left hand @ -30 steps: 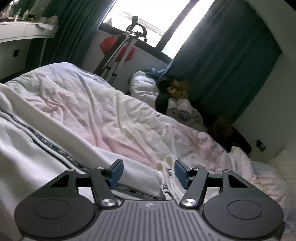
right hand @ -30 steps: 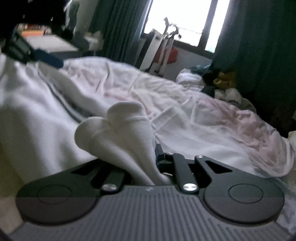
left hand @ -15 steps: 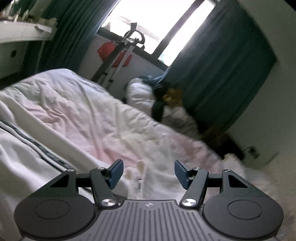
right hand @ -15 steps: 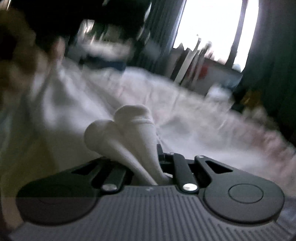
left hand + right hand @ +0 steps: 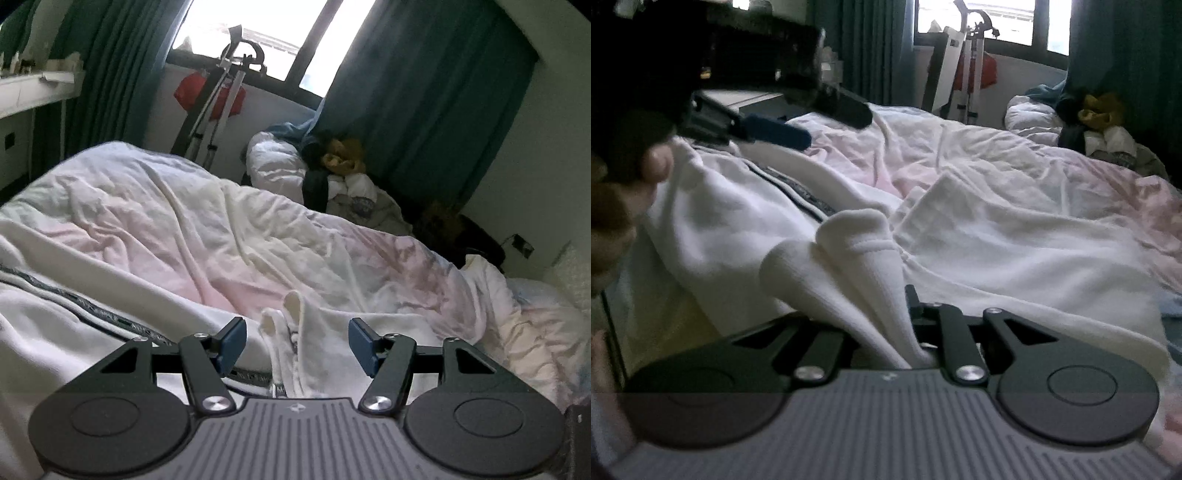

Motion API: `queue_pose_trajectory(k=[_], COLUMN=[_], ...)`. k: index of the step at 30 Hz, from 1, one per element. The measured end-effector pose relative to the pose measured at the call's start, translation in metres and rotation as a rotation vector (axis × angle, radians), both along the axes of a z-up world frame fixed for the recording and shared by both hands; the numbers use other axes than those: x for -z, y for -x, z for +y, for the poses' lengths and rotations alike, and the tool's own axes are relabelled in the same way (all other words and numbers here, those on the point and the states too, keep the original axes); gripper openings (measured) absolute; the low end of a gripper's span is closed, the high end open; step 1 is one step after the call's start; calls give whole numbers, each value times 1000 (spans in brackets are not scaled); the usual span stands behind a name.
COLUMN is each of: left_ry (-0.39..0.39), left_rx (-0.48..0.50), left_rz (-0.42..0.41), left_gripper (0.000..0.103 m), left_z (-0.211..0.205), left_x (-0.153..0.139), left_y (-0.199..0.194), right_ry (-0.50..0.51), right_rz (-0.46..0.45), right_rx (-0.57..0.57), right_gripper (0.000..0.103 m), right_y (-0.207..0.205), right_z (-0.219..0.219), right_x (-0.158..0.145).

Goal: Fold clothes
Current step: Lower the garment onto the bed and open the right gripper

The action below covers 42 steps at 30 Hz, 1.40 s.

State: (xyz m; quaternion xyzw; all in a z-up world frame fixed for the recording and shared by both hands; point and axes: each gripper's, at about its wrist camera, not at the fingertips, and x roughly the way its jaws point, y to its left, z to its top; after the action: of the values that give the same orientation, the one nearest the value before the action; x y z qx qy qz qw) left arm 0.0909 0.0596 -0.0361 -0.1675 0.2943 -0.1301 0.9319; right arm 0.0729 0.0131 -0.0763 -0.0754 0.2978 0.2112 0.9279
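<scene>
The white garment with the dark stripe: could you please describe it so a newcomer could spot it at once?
Start at the bed with its crumpled pinkish duvet. The garment lies on its near side, thick and white. Unlike the duvet, it carries a dark lettered stripe, and the right gripper pinches a fold.

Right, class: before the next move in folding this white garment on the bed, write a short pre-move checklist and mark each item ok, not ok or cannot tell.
1. Right hand-held gripper shut on a bunched fold of the white garment: ok.
2. Left hand-held gripper open, ready to grasp: ok.
3. Garment edge lies between the left gripper's fingers: ok.
4. Garment lying flat, free of wrinkles: not ok, it is rumpled.
5. Garment resting on the duvet: ok.
6. Which part of the garment the right gripper holds: cannot tell.
</scene>
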Motion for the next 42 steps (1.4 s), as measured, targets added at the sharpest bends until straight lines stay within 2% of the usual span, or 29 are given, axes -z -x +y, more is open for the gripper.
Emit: queue_pose_trajectory(k=[3, 8, 11, 15, 20, 27, 30, 33, 34, 36, 39, 42], left_ry=[20, 111, 143, 174, 131, 89, 71, 56, 57, 42, -8, -7], left_rx=[38, 105, 109, 71, 14, -123, -182, -252, -281, -316, -351, -403], left_rz=[38, 106, 142, 174, 157, 135, 126, 123, 128, 122, 107, 91], left_gripper=[64, 64, 64, 64, 65, 66, 68, 68, 70, 77, 80, 83], left_z=[-1, 2, 4, 9, 13, 37, 48, 63, 71, 84, 103, 126], left_x=[5, 17, 24, 31, 27, 11, 3, -5, -9, -18, -31, -39], left_y=[-1, -2, -1, -1, 4, 25, 34, 45, 50, 61, 77, 89], right_ry=[-16, -53, -64, -52, -42, -137, -187, -212, -219, -235, -276, -329], right_rz=[13, 54, 26, -12, -18, 16, 13, 10, 5, -1, -18, -49], right_rx=[5, 13, -1, -25, -56, -43, -34, -49, -59, -78, -99, -93], right_gripper=[17, 21, 21, 18, 17, 20, 28, 41, 52, 68, 74, 77], right_y=[5, 19, 33, 41, 44, 35, 35, 38, 39, 43, 49, 55], right_z=[-4, -12, -17, -18, -13, -22, -29, -32, -33, -34, -39, -48], right_x=[-4, -5, -2, 1, 3, 0, -8, -13, -15, -17, -25, -35])
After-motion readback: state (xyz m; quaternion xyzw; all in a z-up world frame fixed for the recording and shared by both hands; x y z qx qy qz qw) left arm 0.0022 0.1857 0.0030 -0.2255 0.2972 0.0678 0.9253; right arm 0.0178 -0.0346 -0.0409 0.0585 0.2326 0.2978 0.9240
